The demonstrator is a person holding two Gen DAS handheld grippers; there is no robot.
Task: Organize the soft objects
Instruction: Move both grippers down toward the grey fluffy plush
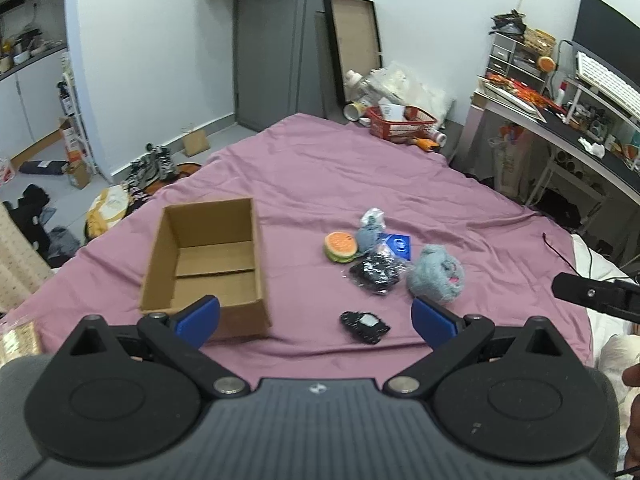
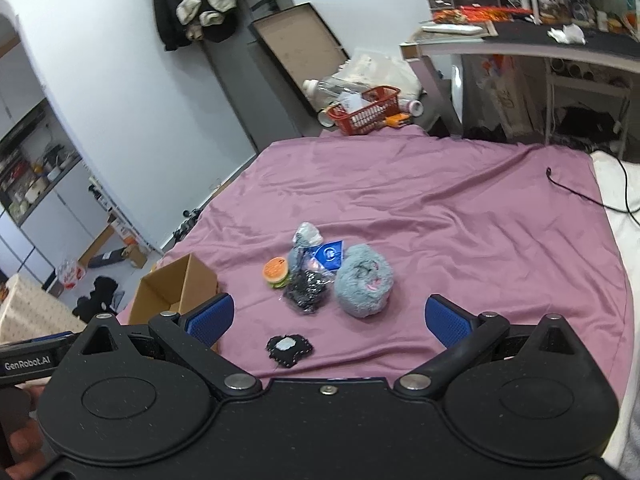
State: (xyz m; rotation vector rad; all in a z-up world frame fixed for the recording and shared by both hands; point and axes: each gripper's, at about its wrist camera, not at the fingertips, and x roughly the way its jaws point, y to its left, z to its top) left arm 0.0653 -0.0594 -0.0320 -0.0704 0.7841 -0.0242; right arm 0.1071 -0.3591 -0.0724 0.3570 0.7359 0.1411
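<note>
An open, empty cardboard box (image 1: 208, 264) stands on the purple bedsheet (image 1: 360, 168); it shows in the right wrist view (image 2: 176, 292) too. To its right lies a cluster: a burger plush (image 1: 341, 247), a small grey plush in a bag (image 1: 370, 230), a blue packet (image 1: 396, 245), a black item in a clear bag (image 1: 376, 272) and a fluffy blue-grey plush (image 1: 436, 274). A black patch (image 1: 365, 326) lies nearest. My left gripper (image 1: 316, 320) is open and empty above the near sheet. My right gripper (image 2: 330, 318) is open and empty, with the fluffy plush (image 2: 363, 280) ahead.
A red basket (image 1: 400, 122) with bottles and bags sits at the bed's far corner. A cluttered desk (image 1: 568, 120) stands at the right. A black cable (image 2: 584, 196) lies on the sheet's right side. Clothes and boxes cover the floor (image 1: 60, 208) at left.
</note>
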